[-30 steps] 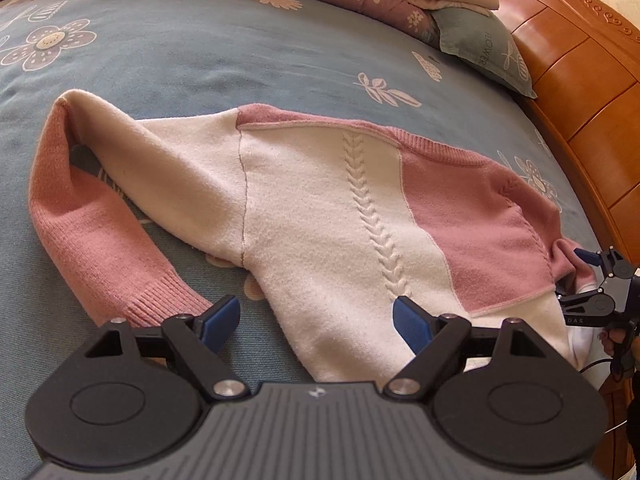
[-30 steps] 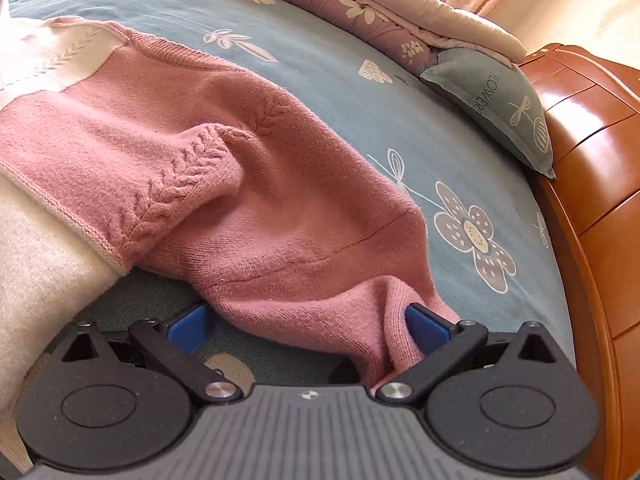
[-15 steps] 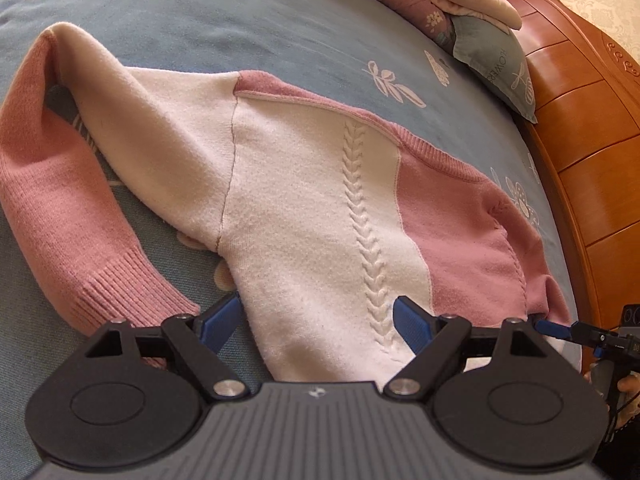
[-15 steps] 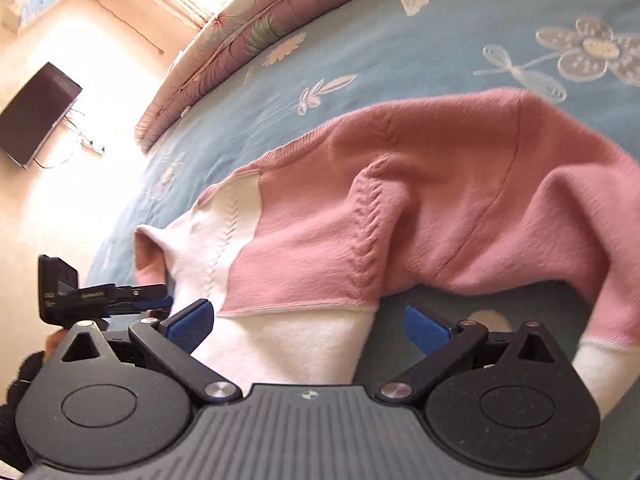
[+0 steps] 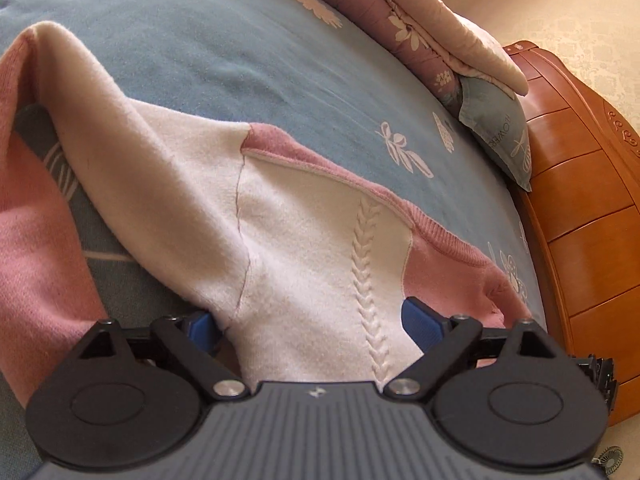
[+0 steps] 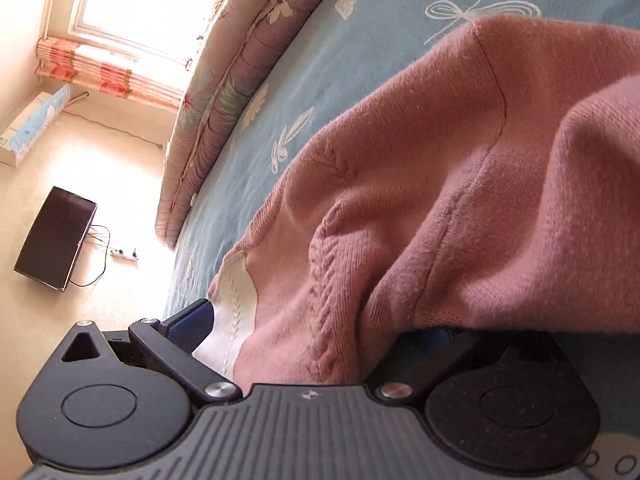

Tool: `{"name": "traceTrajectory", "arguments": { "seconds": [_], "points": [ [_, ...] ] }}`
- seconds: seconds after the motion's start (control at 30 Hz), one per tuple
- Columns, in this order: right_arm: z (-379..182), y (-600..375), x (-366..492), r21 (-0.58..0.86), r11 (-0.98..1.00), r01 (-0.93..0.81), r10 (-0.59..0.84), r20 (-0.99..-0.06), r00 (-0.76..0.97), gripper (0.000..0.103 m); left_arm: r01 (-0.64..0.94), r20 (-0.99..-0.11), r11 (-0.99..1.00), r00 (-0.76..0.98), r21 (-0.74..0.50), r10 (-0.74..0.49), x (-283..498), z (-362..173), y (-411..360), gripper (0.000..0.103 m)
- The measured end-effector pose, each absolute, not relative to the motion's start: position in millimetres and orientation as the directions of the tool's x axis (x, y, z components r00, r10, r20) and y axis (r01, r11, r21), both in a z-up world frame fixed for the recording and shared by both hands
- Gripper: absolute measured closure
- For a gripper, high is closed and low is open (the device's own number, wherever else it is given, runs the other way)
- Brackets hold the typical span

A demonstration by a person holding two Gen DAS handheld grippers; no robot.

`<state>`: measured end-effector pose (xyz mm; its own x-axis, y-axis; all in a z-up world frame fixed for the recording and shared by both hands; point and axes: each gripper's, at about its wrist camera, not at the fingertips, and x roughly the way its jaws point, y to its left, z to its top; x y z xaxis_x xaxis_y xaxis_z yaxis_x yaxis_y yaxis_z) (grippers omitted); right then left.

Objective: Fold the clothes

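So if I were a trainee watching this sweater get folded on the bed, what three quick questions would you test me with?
1. True or false: the left gripper has its jaws spread wide, with the sweater hem lying between them.
2. Which part of the sweater does the cable-knit line seen from the left wrist run down? A) white panel B) pink sleeve C) collar
3. Fill in: beside the bedspread stands a wooden ____.

Key: 1 true. 2 A, the white panel. 3 headboard.
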<state>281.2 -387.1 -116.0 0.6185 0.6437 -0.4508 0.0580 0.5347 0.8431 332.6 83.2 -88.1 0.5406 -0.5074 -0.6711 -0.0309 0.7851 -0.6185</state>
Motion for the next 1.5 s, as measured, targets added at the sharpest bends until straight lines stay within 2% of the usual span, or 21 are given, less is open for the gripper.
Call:
{"name": "traceTrajectory", "arguments": {
  "seconds": [0.1, 0.17, 0.23, 0.3, 0.4, 0.57, 0.73, 0.93, 1.03, 1.13, 1.27, 1.4, 1.5],
  "points": [
    [-116.6, -379.6, 288.3, 0.847, 0.529, 0.058, 0.631, -0.438, 0.64, 0.0, -0.017, -0.638, 0.774, 0.577, -0.633, -0.509, 337.3, -90.8, 81.8, 0.011],
    [-118.3, -366.5, 288.3, 0.855, 0.519, 0.0, 0.7, -0.425, 0.574, 0.0, 0.038, -0.598, 0.724, 0.536, -0.688, -0.596, 334.2, -95.7, 80.0, 0.011],
    [-115.7, -355.5, 293.1, 0.83, 0.555, -0.052, 0.709, -0.44, 0.551, 0.0, 0.085, -0.567, 0.691, 0.505, -0.718, -0.651, 332.6, -99.1, 77.6, 0.01],
    [-111.2, -347.2, 302.1, 0.793, 0.604, -0.088, 0.687, -0.461, 0.562, 0.0, 0.069, -0.557, 0.693, 0.54, -0.718, -0.631, 340.9, -100.0, 78.2, 0.01],
    [-109.9, -347.1, 328.3, 0.814, 0.58, -0.035, 0.649, -0.436, 0.623, 0.0, 0.004, -0.51, 0.619, 0.562, -0.786, -0.651, 360.9, -108.2, 81.5, 0.01],
    [-99.0, -337.6, 353.7, 0.772, 0.632, -0.073, 0.645, -0.471, 0.602, 0.0, 0.063, -0.467, 0.616, 0.594, -0.785, -0.655, 378.7, -92.9, 83.7, 0.011],
    [-80.1, -355.0, 365.5, 0.724, 0.686, -0.077, 0.552, -0.448, 0.703, 0.0, 0.081, -0.388, 0.601, 0.695, -0.795, -0.606, 401.0, -70.2, 104.6, 0.014],
    [-56.5, -349.2, 390.8, 0.603, 0.789, -0.117, 0.448, -0.434, 0.781, 0.0, 0.109, -0.407, 0.693, 0.74, -0.712, -0.535, 442.5, -47.0, 95.6, 0.015],
    [-61.1, -345.8, 400.5, 0.542, 0.835, -0.095, 0.395, -0.47, 0.79, 0.0, 0.067, -0.499, 0.761, 0.717, -0.646, -0.487, 461.2, -52.3, 83.2, 0.015],
    [-73.7, -341.7, 391.0, 0.561, 0.822, -0.096, 0.449, -0.536, 0.714, 0.0, 0.074, -0.57, 0.767, 0.624, -0.637, -0.534, 451.5, -69.2, 70.3, 0.015],
    [-84.4, -339.3, 351.4, 0.629, 0.77, -0.111, 0.556, -0.574, 0.602, 0.0, 0.119, -0.627, 0.778, 0.524, -0.617, -0.577, 405.0, -81.8, 57.1, 0.014],
    [-103.7, -341.3, 303.8, 0.785, 0.613, -0.086, 0.708, -0.498, 0.501, 0.0, 0.101, -0.583, 0.697, 0.471, -0.71, -0.662, 349.4, -91.2, 59.0, 0.013],
    [-109.6, -332.6, 277.2, 0.81, 0.577, -0.104, 0.738, -0.462, 0.491, 0.0, 0.077, -0.52, 0.608, 0.441, -0.79, -0.732, 316.3, -102.7, 55.2, 0.013]
  ]
}}
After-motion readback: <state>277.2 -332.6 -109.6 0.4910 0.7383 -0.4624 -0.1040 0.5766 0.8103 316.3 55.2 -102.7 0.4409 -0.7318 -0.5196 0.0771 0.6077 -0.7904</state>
